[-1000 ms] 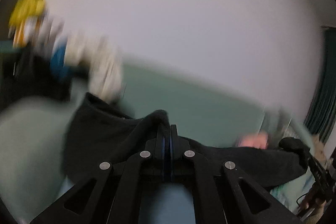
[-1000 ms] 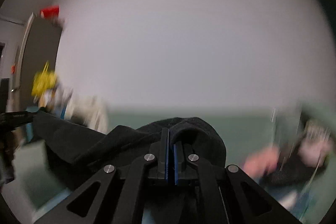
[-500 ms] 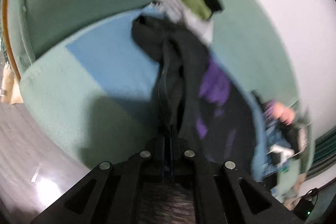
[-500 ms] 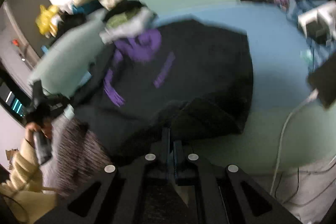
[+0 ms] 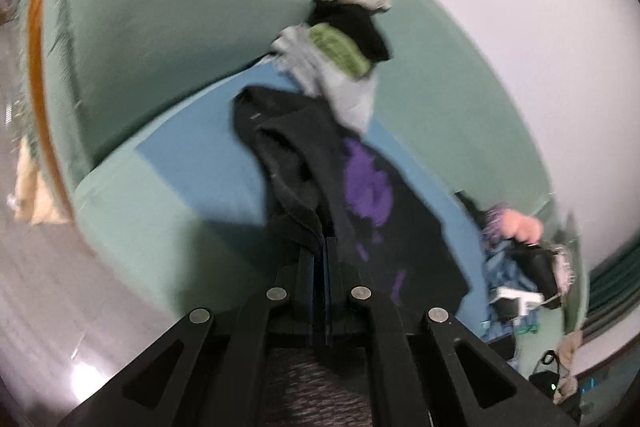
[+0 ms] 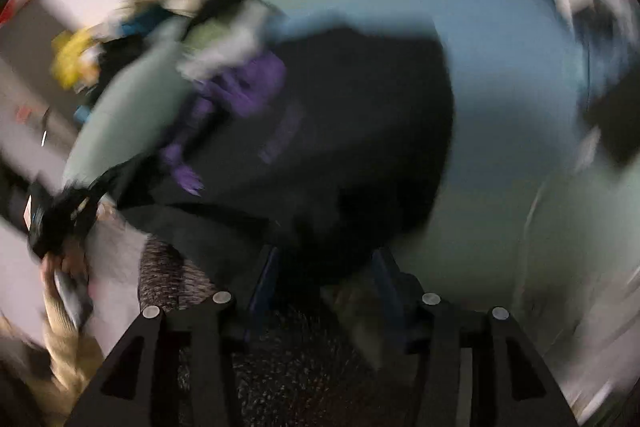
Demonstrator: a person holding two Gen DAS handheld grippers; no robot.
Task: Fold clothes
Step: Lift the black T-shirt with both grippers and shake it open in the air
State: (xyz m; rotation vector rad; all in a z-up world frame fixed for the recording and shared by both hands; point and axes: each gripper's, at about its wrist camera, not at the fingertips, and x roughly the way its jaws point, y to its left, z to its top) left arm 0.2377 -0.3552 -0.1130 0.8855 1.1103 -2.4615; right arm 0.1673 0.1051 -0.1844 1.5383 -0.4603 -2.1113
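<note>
A black sweatshirt with purple print lies spread on the blue seat cover of a green sofa. My left gripper is shut on a bunched edge of the sweatshirt near the sofa's front. In the blurred right wrist view the sweatshirt lies ahead, and my right gripper is open with its fingers wide apart at the garment's near edge.
A pile of other clothes sits in the sofa's far corner and shows in the right wrist view. More items and a black object lie at the sofa's right end. A cable hangs over the sofa front.
Both grippers swung the sweatshirt down from in front of the wall onto the sofa seat. My right gripper has opened and let go of the cloth; the left stays shut on it.
</note>
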